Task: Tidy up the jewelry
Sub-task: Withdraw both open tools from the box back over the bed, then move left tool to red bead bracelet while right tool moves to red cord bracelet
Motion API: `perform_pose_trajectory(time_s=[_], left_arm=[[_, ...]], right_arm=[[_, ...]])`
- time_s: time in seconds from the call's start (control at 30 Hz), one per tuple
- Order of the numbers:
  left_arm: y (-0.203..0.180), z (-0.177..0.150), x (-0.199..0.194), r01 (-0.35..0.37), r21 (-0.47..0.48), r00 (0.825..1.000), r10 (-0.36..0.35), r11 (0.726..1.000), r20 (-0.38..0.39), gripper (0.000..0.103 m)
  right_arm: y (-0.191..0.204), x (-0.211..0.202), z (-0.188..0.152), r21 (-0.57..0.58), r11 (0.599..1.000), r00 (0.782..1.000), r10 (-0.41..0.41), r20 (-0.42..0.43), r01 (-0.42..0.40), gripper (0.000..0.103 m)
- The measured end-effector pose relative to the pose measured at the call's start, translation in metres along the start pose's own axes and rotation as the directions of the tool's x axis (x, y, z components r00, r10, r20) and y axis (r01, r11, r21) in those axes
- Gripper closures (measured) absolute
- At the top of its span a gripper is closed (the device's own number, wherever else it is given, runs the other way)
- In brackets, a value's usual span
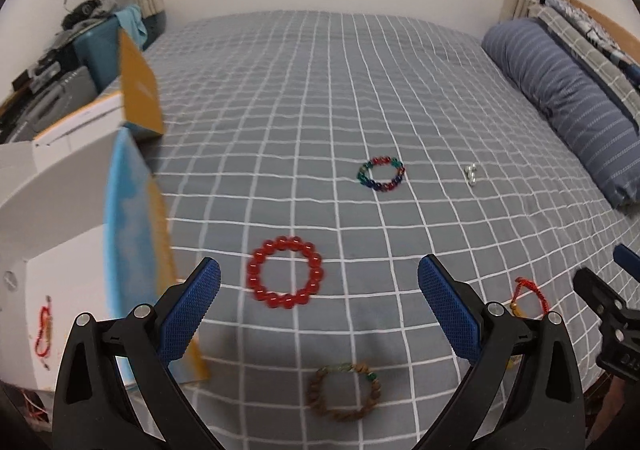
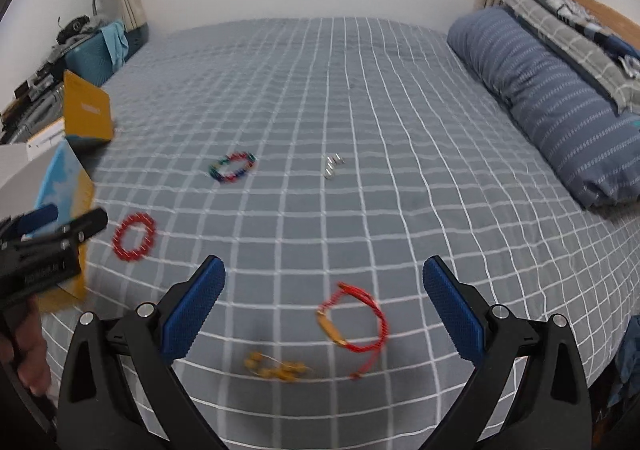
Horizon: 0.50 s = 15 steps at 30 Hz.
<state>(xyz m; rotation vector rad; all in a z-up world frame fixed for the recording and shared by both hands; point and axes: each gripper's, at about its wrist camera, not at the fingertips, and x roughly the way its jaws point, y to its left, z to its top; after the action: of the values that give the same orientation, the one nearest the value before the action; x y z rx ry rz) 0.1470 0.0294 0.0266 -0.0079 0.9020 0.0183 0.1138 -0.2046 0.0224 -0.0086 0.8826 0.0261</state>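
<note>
Both claws are held spread wide and empty above the near edge of the bed (image 1: 320,90). Between the fingers of the left claw (image 1: 319,298) the red bead bracelet (image 1: 285,272) is seen lying flat on the checked cover, near the open white box (image 1: 60,210) at the bed's left edge; a red cord piece (image 1: 43,330) already lies inside that box. Just nearer the edge a brown bead bracelet (image 1: 344,392) is found, and farther toward the middle a multicoloured bead bracelet (image 1: 381,174) with a small silver piece (image 1: 471,174) to its right.

Under the right claw (image 2: 324,298) a red cord bracelet (image 2: 356,320) with a gold bar is spread, its bar slanted toward the near right corner and its tail trailing to the near edge; a thin gold chain (image 2: 276,366) lies just beside it.

The bead rings are judged light, round and somewhat slippery, flexing on their elastic, with no long axis; one side of the ring is best pinched across. The cord is judged limp, best taken at the stiff bar.
</note>
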Motion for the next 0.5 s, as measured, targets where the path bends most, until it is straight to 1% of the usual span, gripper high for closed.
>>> perform_pose_trajectory(time_s=[0.1,0.13,0.2,0.27,0.4,0.5], left_arm=[[-0.006,-0.005,0.025,0.007,0.008,0.999,-0.007,1.0,-0.034,0.006],[-0.008,-0.007,0.036,-0.004,0.018,0.999,0.005,1.0,-0.046,0.006],[-0.01,-0.009,0.046,-0.01,0.024,0.998,0.011,1.0,-0.055,0.006],[-0.009,-0.01,0.058,-0.001,0.019,0.997,0.002,1.0,-0.071,0.006],[-0.008,-0.014,0.078,-0.004,0.021,0.996,0.006,1.0,-0.089,0.006],[-0.009,-0.015,0.085,0.002,0.031,0.994,0.001,1.0,-0.105,0.006]], right_arm=[[-0.017,0.021,-0.014,0.029,1.0,0.999,0.008,-0.031,-0.007,0.008],[-0.023,0.034,-0.019,0.038,0.999,0.998,0.015,-0.062,-0.013,0.008],[-0.027,0.049,-0.022,0.031,0.999,0.995,0.015,-0.094,-0.012,0.008],[-0.03,0.058,-0.025,0.032,0.999,0.993,0.014,-0.114,-0.011,0.008],[-0.032,0.07,-0.028,0.03,0.999,0.989,0.041,-0.139,-0.037,0.008],[-0.032,0.076,-0.029,0.024,0.998,0.986,0.06,-0.154,-0.057,0.008]])
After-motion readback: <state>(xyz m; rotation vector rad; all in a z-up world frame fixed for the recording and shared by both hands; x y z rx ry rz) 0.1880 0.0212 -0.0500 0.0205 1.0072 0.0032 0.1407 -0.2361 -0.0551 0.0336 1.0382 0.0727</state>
